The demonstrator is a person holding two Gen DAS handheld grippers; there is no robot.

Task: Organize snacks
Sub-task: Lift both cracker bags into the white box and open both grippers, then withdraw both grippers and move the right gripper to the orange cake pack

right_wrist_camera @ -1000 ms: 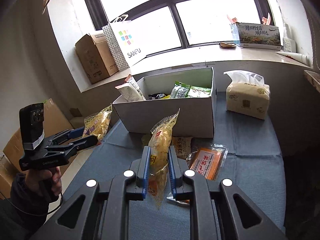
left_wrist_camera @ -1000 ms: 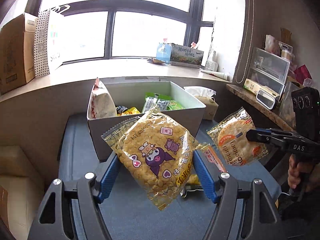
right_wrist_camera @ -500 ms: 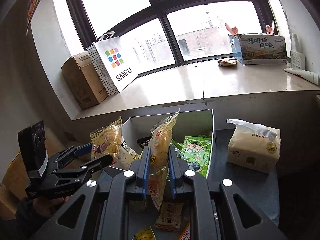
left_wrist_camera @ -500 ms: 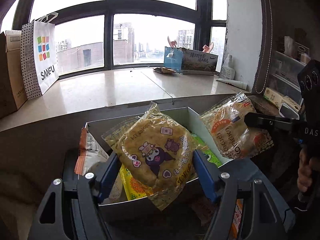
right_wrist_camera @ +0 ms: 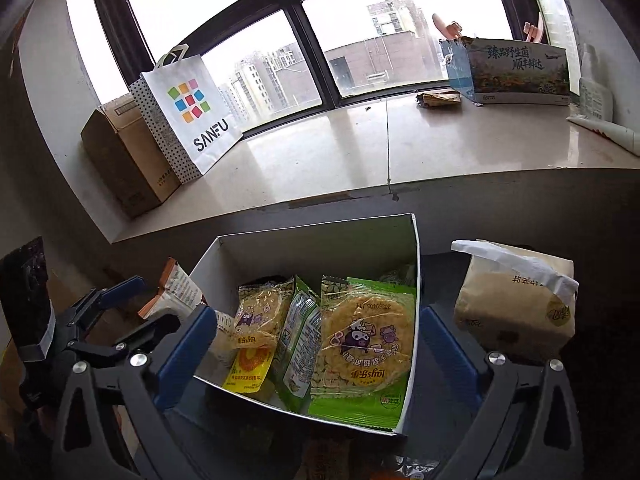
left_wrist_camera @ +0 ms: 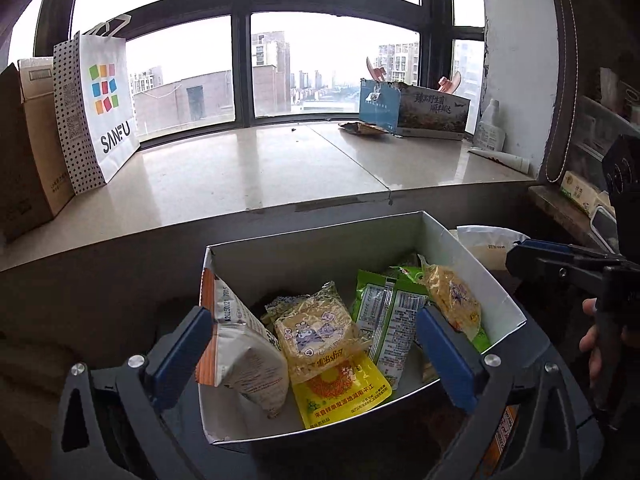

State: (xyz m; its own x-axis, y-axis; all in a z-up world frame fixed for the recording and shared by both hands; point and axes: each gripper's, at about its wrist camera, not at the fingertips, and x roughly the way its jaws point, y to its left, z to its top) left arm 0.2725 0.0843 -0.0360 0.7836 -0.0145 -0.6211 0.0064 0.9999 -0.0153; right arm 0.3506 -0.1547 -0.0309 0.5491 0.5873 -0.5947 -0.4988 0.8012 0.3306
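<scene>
Both packets have left my grippers since half a second ago and now lie inside the open white cardboard box (left_wrist_camera: 496, 292). My left gripper (left_wrist_camera: 316, 356) hangs above the box with its blue-padded fingers (left_wrist_camera: 184, 344) spread wide and nothing between them; my right gripper (right_wrist_camera: 316, 344) is likewise released, jaws apart over the same box. From the left wrist view, the clear yellow cartoon-printed noodle snack packet (left_wrist_camera: 316, 332) rests on top of a yellow pouch with an orange ring (left_wrist_camera: 340, 396), between a white and orange bag (left_wrist_camera: 236, 344) leaning at the box's left wall and some green wrappers (left_wrist_camera: 384, 316). From the right wrist view, the round rice cracker in clear wrap with a cow print (right_wrist_camera: 366, 344) lies flat on a green packet (right_wrist_camera: 356, 400) against the box's right wall. Just outside that wall stands a brown paper tissue pack (right_wrist_camera: 512, 308). Beyond the box runs a pale stone windowsill (left_wrist_camera: 248, 168) carrying a white SANFU paper bag (left_wrist_camera: 100, 108) and a brown carton (right_wrist_camera: 128, 164).
</scene>
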